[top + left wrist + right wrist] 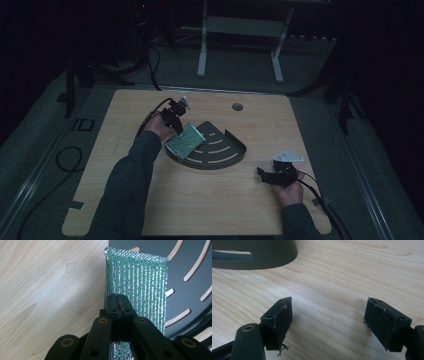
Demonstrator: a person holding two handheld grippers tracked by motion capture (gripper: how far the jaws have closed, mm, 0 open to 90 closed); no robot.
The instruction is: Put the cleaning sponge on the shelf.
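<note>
While the left gripper [176,120] is clamped tight on the edge of a shiny green pad [184,140], that pad sits tilted over the left end of the dark slotted tray [235,150] mid-bench [210,200]; the right gripper [265,175] just rests on the wood, jaws wide apart.

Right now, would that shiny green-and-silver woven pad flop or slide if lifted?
The shiny green-and-silver woven pad probably stays fairly stiff: pinched at one edge by the left tool, it stands flat without drooping. It looks thin, so likely light. Its ribbed weave probably resists slipping.
</note>
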